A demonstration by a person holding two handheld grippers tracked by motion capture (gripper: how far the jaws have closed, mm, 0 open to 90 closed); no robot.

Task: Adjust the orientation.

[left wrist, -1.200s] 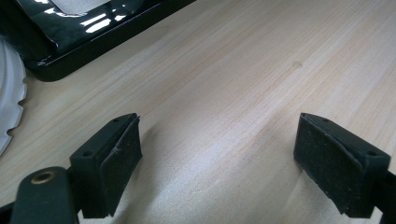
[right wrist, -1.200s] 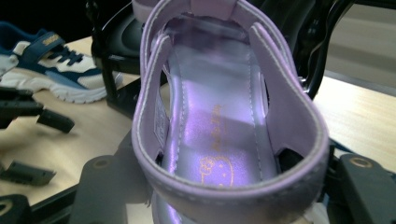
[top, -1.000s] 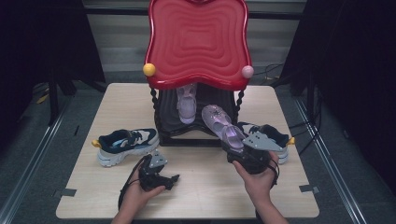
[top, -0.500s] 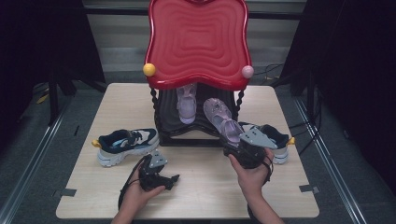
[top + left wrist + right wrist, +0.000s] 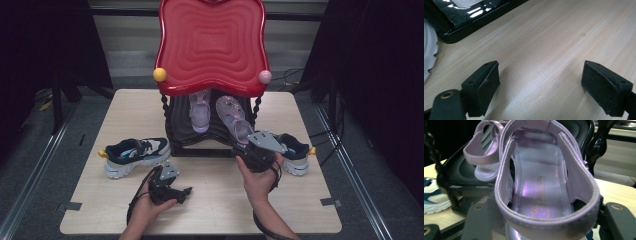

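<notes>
**Four shoes, two pairs, one rack**

Two lilac sandals [image 5: 200,112] [image 5: 234,119] sit on one black shoe rack [image 5: 180,127] under its single red top [image 5: 212,45], which carries two knobs, one yellow [image 5: 160,74] and one pink [image 5: 265,77]. Two navy-and-white sneakers [image 5: 134,155] [image 5: 295,152] lie on the one wooden table [image 5: 215,200]. Two hand-held grippers, a left gripper [image 5: 172,192] and a right gripper [image 5: 260,150], are at work.
</notes>
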